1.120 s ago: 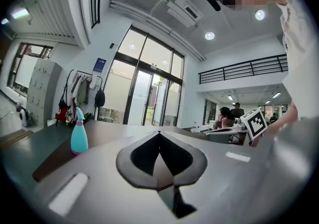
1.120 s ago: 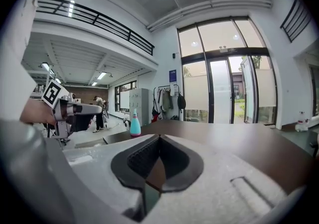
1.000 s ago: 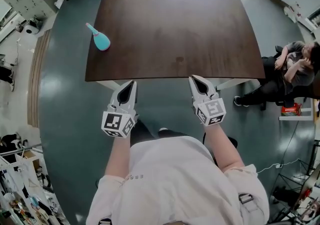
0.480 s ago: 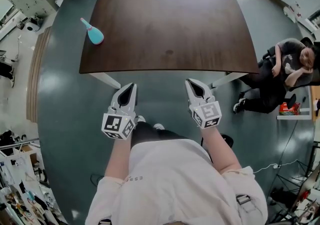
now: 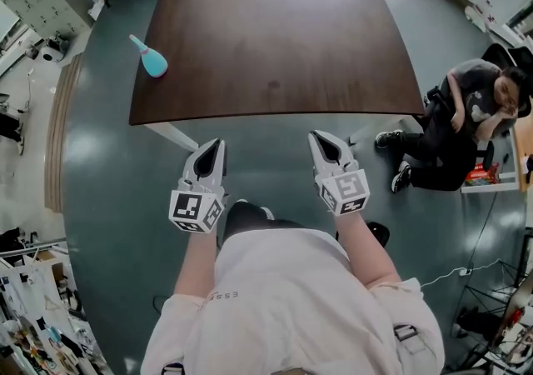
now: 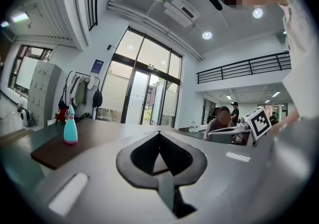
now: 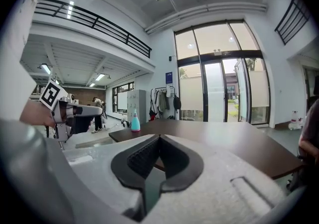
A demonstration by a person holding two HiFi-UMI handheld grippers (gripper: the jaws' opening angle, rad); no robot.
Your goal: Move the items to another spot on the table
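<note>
Jaws of left gripper (image 5: 217, 143) and right gripper (image 5: 317, 137) together, empty — teal bottle (image 5: 151, 60) on table (image 5: 275, 48) beyond

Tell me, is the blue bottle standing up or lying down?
Standing up. The turquoise bottle rests on its base on the dark table, narrow neck pointing up.

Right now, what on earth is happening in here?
A person stands back from the dark table with a left gripper and right gripper, both shut and empty. A turquoise spray bottle stands near the table's left edge, untouched. Someone else sits off to the right.
</note>
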